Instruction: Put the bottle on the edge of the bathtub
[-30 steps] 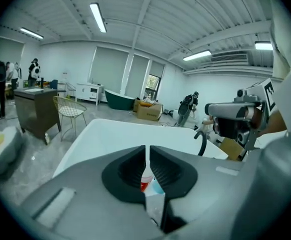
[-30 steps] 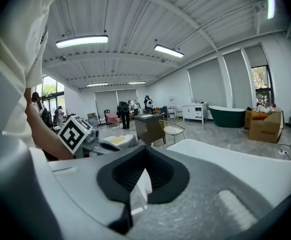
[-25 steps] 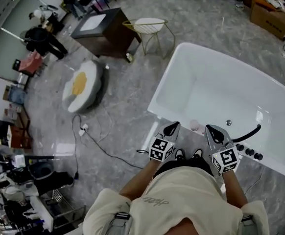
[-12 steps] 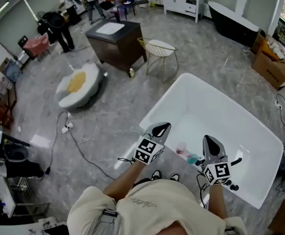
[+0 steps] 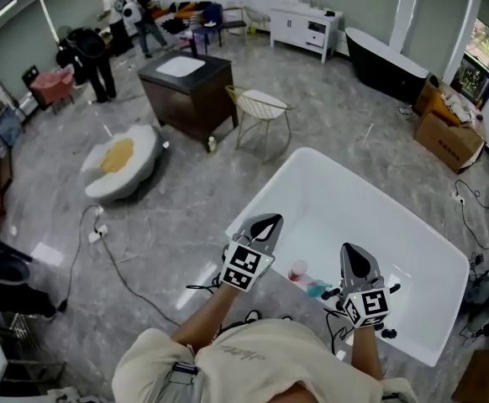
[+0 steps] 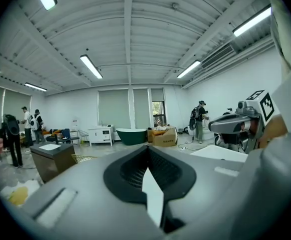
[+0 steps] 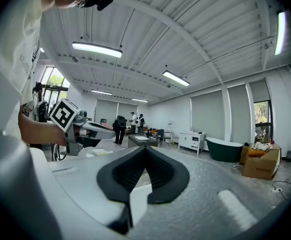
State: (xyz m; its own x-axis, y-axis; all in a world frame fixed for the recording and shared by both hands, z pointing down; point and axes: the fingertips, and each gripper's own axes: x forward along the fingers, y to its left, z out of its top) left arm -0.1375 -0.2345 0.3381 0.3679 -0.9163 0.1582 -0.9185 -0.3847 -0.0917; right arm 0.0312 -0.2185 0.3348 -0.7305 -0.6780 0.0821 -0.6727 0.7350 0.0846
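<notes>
Left gripper (image 5: 264,222): I see its jaws together, empty, lower centre.
Right gripper (image 5: 355,255): jaws together too, nothing held.
Bottle (image 5: 298,272): between my grippers, by the tub's (image 5: 370,217) near side.

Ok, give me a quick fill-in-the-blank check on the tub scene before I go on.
1. The left gripper and right gripper both have jaws ___, with nothing between them.
2. The bathtub below them is ___ in colour.
3. In the head view the pink bottle shows between the two ___.
Missing words: shut; white; grippers.
</notes>
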